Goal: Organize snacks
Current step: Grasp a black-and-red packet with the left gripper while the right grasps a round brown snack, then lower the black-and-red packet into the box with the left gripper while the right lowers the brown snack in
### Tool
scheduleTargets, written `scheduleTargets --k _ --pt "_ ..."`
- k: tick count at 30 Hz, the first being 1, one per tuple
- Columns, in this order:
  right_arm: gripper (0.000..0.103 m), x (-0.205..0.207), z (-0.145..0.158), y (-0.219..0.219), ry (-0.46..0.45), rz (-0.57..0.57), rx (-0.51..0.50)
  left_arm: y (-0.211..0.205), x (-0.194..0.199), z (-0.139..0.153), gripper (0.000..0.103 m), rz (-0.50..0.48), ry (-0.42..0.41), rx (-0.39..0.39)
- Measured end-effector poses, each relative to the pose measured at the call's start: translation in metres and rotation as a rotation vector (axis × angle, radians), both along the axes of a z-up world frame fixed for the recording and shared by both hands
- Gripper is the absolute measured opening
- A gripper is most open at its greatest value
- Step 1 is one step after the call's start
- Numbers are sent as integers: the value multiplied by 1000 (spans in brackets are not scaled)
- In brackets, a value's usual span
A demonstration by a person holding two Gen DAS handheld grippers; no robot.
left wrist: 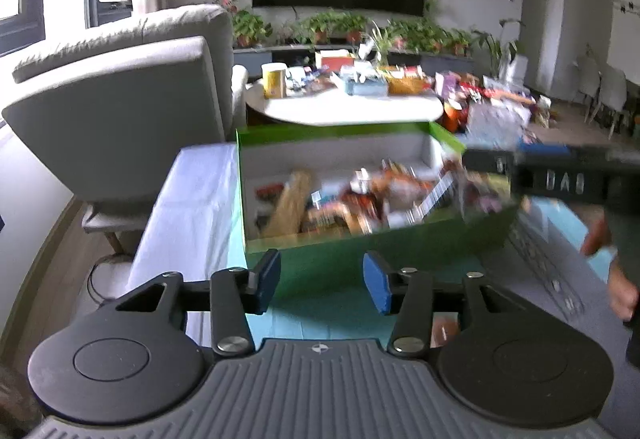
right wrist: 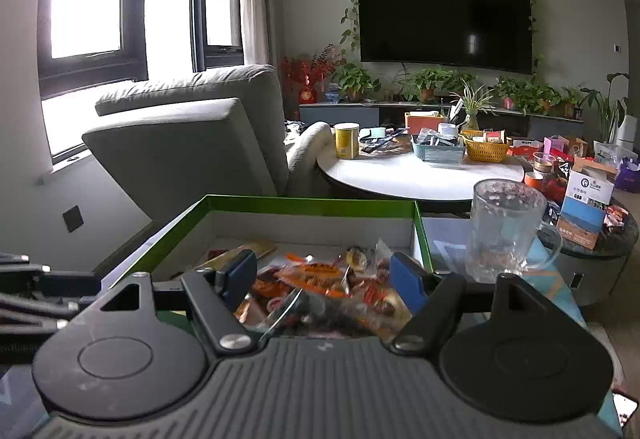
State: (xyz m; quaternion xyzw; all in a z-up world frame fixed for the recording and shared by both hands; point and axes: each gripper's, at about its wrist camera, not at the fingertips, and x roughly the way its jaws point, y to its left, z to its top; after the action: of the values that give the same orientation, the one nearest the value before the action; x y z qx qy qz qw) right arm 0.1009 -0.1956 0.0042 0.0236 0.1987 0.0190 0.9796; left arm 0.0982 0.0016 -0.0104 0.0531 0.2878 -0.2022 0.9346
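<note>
A green box (left wrist: pixel 360 263) with a white inside stands on the table and holds several wrapped snacks (left wrist: pixel 360 199). My left gripper (left wrist: pixel 322 283) is open and empty, just in front of the box's near wall. In the right wrist view the same green box (right wrist: pixel 280 203) lies below my right gripper (right wrist: pixel 322 277), which is open over the heap of snack packets (right wrist: pixel 320 291); I cannot tell if the fingers touch any packet. The right gripper's black body (left wrist: pixel 560 175) shows at the right of the left wrist view, over the box's right end.
A clear glass mug (right wrist: pixel 504 231) stands right of the box. A white cloth (left wrist: pixel 192 207) covers the table's left part. Beyond are a grey armchair (right wrist: pixel 188 143), a round white table (right wrist: pixel 420 175) with baskets and a yellow can, and more packages at right.
</note>
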Motion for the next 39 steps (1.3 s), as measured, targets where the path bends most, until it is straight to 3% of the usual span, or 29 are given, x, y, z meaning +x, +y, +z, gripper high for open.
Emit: scheduleTargets --k 4,7,11,15,25,27,35,37,39 --pt "55 -25 -5 4 14 42 29 4 -24 -22 45 -25 69 21" --pt "55 -40 -21 11 74 133 42 5 -33 -39 45 -32 121 26" --pt "55 -42 -50 24 179 178 31 6 -37 -51 45 -22 155 31" --pt "55 -35 -64 35 220 192 13 6 -37 -53 45 -27 162 36" --pt "55 -31 -73 37 249 193 -2 2 -37 -61 43 -46 135 48" --pt "55 -32 -76 38 252 196 -12 3 -37 -60 29 -53 131 43" --pt "55 -31 -81 48 234 221 -83 6 -36 -59 23 -58 141 19" --pt "46 -32 -79 48 232 235 -84 6 -37 -59 23 -62 144 14" --pt "45 -32 -78 48 237 233 -88 6 -40 -57 22 -67 142 8"
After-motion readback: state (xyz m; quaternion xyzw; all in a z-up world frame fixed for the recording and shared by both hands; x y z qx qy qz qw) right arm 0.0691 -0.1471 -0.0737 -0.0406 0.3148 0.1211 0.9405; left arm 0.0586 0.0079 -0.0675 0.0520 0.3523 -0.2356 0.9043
